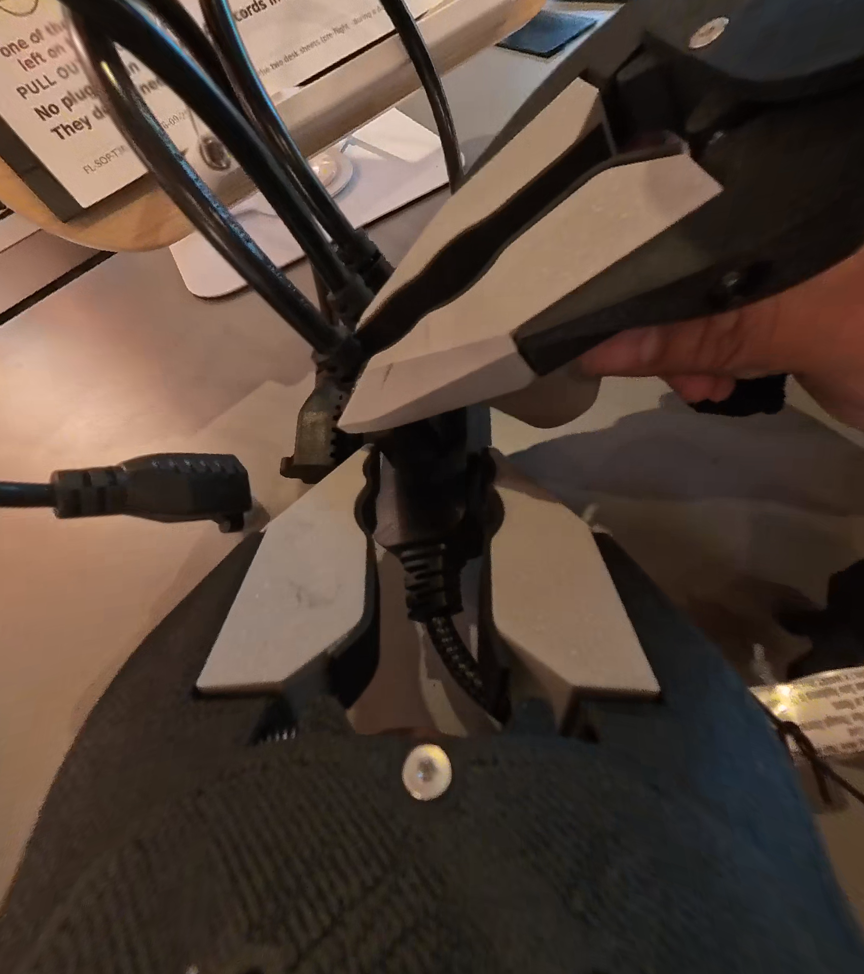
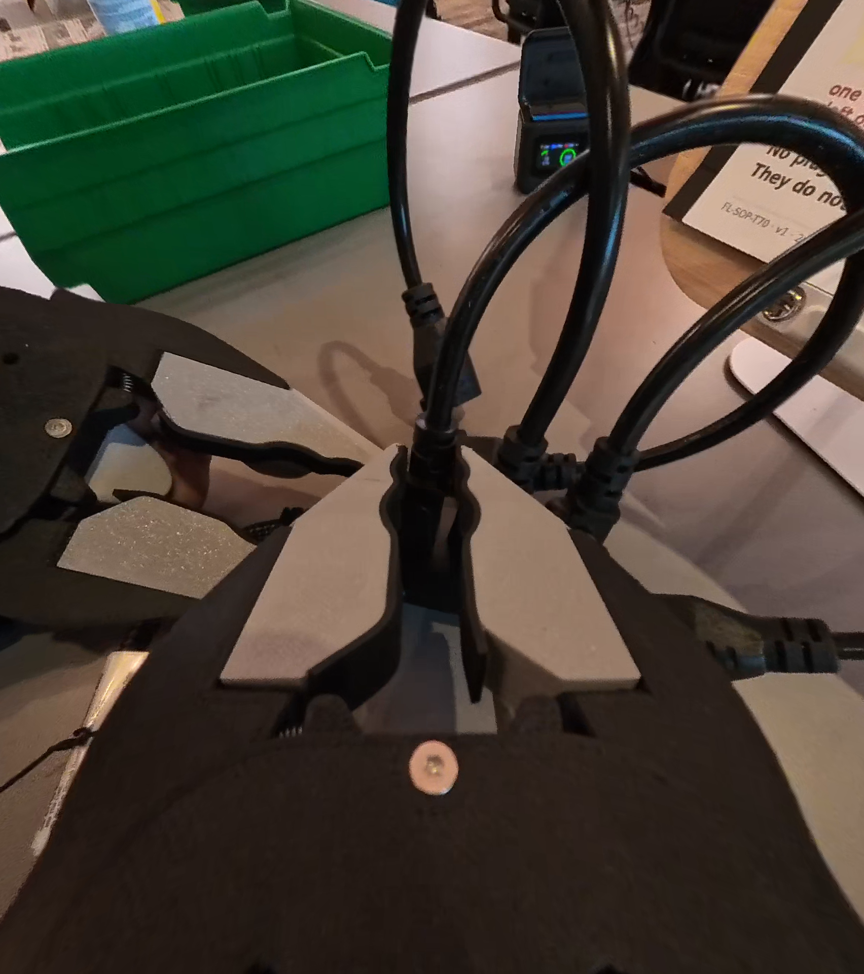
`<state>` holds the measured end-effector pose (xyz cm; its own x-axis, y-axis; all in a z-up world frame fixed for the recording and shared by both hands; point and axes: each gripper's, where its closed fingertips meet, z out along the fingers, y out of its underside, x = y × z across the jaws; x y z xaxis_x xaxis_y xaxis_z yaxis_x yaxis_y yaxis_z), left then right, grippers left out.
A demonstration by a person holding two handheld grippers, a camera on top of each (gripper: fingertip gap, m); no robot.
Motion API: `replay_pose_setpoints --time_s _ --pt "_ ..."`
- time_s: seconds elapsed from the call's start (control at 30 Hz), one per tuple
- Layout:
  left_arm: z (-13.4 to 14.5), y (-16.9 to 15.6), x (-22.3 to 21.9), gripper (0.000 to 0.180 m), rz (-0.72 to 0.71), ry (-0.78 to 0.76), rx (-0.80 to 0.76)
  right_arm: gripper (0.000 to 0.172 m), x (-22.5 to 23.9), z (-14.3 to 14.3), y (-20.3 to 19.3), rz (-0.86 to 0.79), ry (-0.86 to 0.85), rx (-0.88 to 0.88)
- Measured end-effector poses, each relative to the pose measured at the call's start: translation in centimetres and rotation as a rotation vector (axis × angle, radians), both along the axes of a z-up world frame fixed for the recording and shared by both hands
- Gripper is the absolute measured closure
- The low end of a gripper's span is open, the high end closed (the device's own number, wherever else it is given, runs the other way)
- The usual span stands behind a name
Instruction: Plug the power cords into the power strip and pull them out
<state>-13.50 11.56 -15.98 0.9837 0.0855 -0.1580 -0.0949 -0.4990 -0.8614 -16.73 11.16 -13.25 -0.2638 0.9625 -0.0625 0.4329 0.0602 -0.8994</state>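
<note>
In the left wrist view my left gripper (image 1: 427, 464) is shut on the cord end of the black power strip (image 1: 419, 506); its braided cable (image 1: 459, 653) runs back between the fingers. My right gripper (image 1: 359, 369) comes in from the upper right, shut on a black plug (image 1: 316, 427) at the strip. In the right wrist view the right gripper (image 2: 430, 453) pinches that plug (image 2: 427, 474), whose cord (image 2: 598, 211) rises upward. Two more plugs (image 2: 524, 458) (image 2: 598, 485) sit at the strip to its right. The left gripper (image 2: 335, 466) lies at the left. A loose plug (image 1: 156, 490) lies on the table (image 1: 77, 606).
Several black cords (image 1: 240, 184) arch above the strip. A green bin (image 2: 182, 158) stands at the back left, with a small device with a lit screen (image 2: 551, 137) behind the cords. A printed sign on a wooden stand (image 1: 77, 121) is near. A hand (image 1: 788, 342) holds the right gripper. A white tag (image 1: 841, 706) lies at the right. My left and right fingertips are right by each other.
</note>
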Motion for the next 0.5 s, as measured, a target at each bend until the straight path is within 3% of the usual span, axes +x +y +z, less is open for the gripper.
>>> replay_pose_setpoints --time_s 0.17,0.3,0.37,0.5 --pt "-0.6 -0.1 -0.3 0.125 0.011 -0.059 -0.032 0.159 0.4 1.0 0.2 0.011 0.05 -0.132" --pt "-1.7 0.2 0.2 0.112 -0.019 -0.142 -0.103 0.159 0.6 1.4 -0.1 0.02 0.087 -0.12" --pt "-2.6 0.4 0.1 0.128 -0.024 -0.129 -0.161 0.159 0.6 1.7 -1.0 0.054 0.112 -0.124" --pt "-3.3 0.2 -0.3 0.129 -0.038 -0.051 -0.215 0.159 0.7 1.3 -1.3 0.07 0.124 -0.019"
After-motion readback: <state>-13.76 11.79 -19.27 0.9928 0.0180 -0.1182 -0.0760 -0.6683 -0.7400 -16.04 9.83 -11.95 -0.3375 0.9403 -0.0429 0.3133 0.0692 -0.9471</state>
